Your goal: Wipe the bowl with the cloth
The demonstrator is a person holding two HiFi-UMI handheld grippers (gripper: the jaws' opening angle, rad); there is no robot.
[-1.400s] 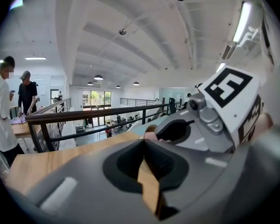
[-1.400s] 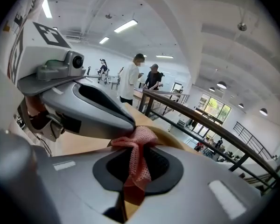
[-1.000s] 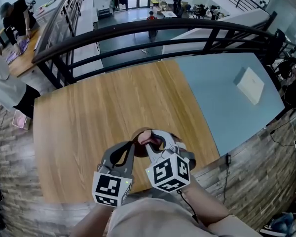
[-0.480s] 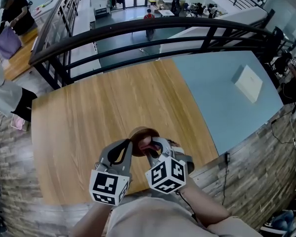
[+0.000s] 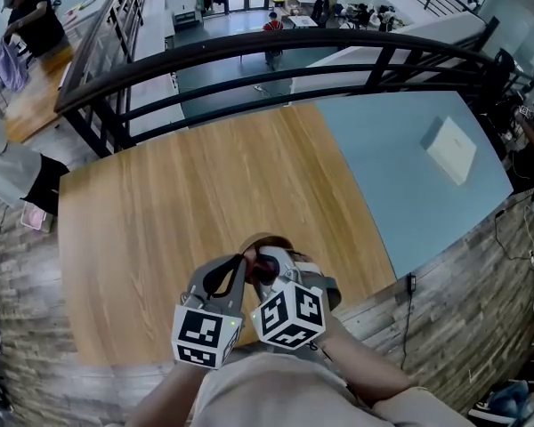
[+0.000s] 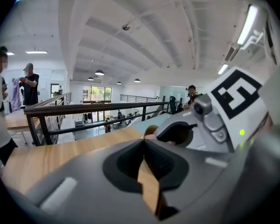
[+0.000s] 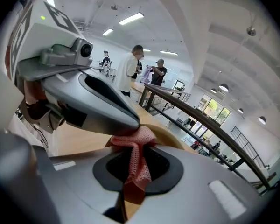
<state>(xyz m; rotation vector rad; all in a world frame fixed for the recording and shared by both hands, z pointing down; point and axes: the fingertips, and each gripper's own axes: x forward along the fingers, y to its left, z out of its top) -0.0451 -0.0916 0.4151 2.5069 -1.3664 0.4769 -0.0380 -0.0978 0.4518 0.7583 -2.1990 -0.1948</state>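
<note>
Wiping looks under way: your right gripper (image 7: pixel 138 139) is clamped on the pink cloth (image 7: pixel 136 169), which is bunched against the wooden bowl (image 5: pixel 269 241) at lower centre of the head view, near the table's (image 5: pixel 160 221) front edge. Your left gripper (image 6: pixel 143 146) appears pinched on the bowl's rim, steadying it. Next, likely, sweep the cloth round the inside while that grip holds firm.

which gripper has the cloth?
The right gripper: a pink cloth is pinched between its jaws and bunched against the bowl. The left gripper looks shut on the bowl's rim, with no cloth.
</note>
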